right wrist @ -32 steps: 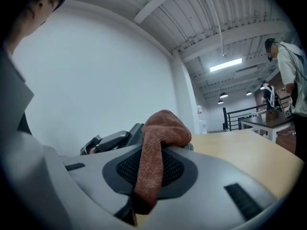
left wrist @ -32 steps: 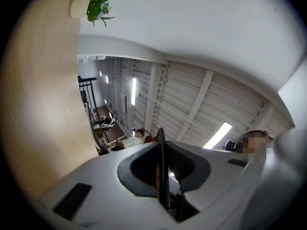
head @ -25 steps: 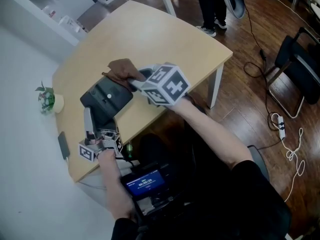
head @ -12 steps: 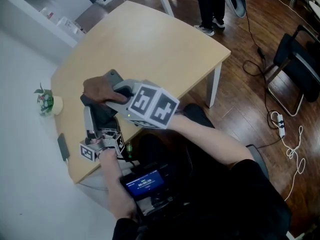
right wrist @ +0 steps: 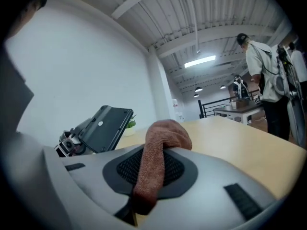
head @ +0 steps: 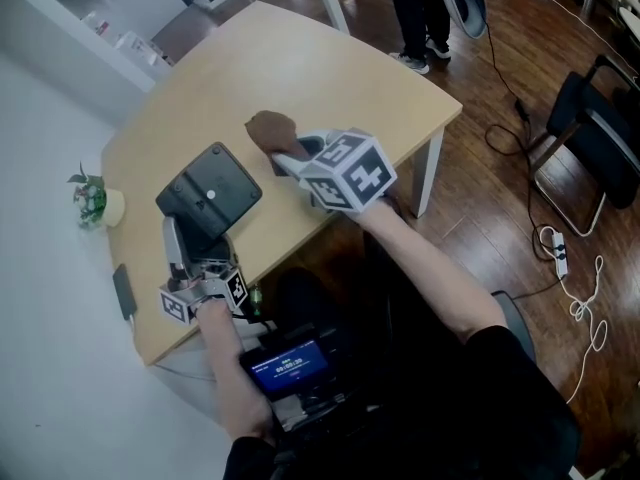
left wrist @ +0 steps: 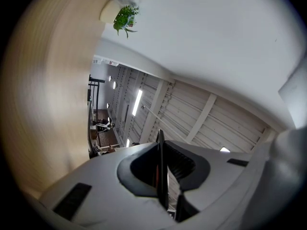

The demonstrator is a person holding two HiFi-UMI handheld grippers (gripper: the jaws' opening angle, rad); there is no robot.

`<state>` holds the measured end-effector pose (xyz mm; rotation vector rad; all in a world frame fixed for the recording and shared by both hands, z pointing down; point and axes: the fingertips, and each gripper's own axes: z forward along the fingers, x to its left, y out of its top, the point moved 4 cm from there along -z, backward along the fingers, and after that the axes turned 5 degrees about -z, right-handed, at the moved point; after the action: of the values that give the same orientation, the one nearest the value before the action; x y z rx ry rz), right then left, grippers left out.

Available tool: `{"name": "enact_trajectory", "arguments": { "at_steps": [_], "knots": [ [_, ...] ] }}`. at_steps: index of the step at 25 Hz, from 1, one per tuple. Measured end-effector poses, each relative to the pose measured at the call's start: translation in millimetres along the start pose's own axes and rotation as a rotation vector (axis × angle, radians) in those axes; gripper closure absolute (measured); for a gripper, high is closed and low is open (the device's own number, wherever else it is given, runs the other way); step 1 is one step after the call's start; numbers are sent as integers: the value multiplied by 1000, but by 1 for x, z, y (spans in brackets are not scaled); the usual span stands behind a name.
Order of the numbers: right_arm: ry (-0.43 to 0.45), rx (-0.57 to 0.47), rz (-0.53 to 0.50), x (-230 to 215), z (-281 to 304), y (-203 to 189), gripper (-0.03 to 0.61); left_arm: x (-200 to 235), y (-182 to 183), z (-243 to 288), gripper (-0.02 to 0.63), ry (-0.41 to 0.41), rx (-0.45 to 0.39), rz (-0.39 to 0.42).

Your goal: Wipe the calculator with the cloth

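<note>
The left gripper (left wrist: 160,169) is clenched on the thin near edge of a black, square plastic calculator (head: 210,196). Seen along the jaws, that edge is a dark sliver pinched between the two pads. The calculator is propped at a tilt over the pale wooden table (head: 330,68), and its plain back, which has a small pale dot, faces up and towards the right gripper.

The right gripper (head: 290,153) is away from the calculator, on the side opposite the wall. Its jaws grasp a rust-brown terry cloth (right wrist: 156,166), which bunches out over the jaw tips in a rounded lump. The cloth is clear of the calculator. Whether it touches the tabletop cannot be told.

On the other side of the calculator, by the white wall, a small green plant in a pale pot (head: 93,198) stands on the table. Far beyond the calculator, past the table's far end, a person in dark trousers (head: 415,13) stands on the brown wooden floor (head: 480,198). A black chair (head: 600,133) is farther off on that floor.
</note>
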<state>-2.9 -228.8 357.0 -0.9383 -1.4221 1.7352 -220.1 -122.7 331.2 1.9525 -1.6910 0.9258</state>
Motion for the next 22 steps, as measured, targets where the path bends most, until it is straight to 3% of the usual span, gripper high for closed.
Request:
{"name": "enact_trajectory", "arguments": {
  "at_steps": [3, 6, 9, 11, 19, 22],
  "knots": [
    [32, -81, -6, 16, -15, 19, 520, 3, 3, 1, 557, 13, -24, -3],
    [142, -157, -76, 61, -21, 42, 518, 7, 3, 1, 557, 22, -48, -4],
    [254, -138, -162, 109, -10, 42, 518, 7, -2, 4, 557, 15, -52, -11],
    [272, -89, -214, 122, 1, 31, 518, 5, -5, 5, 555, 13, -47, -9],
    [58, -7, -83, 38, 10, -4, 517, 7, 3, -3, 538, 21, -67, -16],
    [-23, 21, -10, 7, -2, -18, 520, 10, 2, -6, 563, 5, -91, -35]
  ]
}}
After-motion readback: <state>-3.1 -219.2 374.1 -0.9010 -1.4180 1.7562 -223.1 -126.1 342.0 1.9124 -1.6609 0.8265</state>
